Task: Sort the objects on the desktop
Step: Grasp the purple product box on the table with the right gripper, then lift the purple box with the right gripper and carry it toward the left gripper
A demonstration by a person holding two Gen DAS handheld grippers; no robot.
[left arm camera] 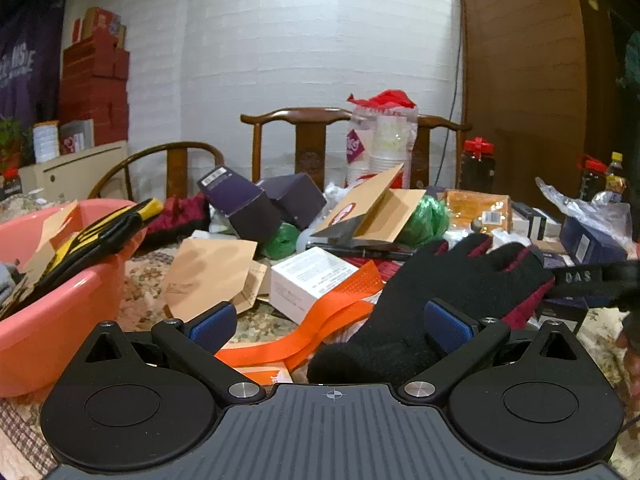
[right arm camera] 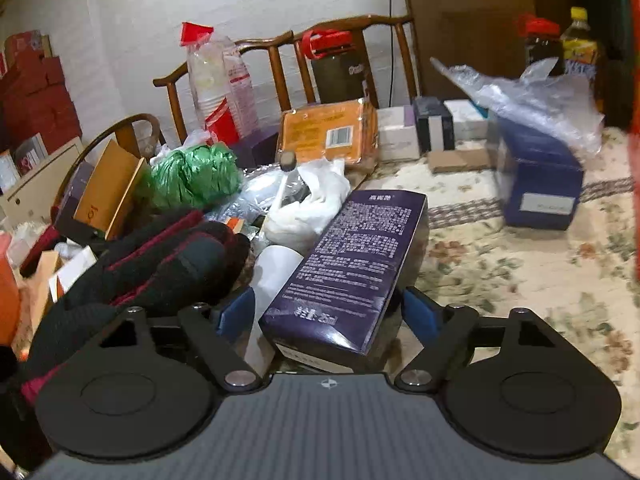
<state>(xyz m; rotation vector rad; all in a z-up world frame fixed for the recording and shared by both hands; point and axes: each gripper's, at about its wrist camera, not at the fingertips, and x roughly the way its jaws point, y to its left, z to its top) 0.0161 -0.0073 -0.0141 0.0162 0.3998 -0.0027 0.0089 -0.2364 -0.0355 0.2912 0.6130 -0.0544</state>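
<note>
The step in hand is judged to be a pick-up of the purple box [right arm camera: 352, 268], which lies on the table [right arm camera: 500, 264] at the edge of the clutter, between the wide-set fingers [right arm camera: 418, 312] of the right gripper [right arm camera: 326, 314]. The pads stand just beside the box's sides; whether they touch yet cannot be told, since the near end of the box hides the contact. A full closing on the box is called for next, then a lift clear of the white bottle [right arm camera: 276, 276] beside it.

The left gripper [left arm camera: 330, 324] is held wide as well, with nothing gripped; the black glove [left arm camera: 452, 300] lies against its right finger [left arm camera: 446, 324] and an orange strap [left arm camera: 336, 312] runs between the fingers on the table.

The pink basin [left arm camera: 60, 312] at the left is seen to hold a yellow-and-black glove [left arm camera: 108, 224] and some brown paper envelopes [left arm camera: 52, 236]. The rest of the table is still unsorted.
</note>
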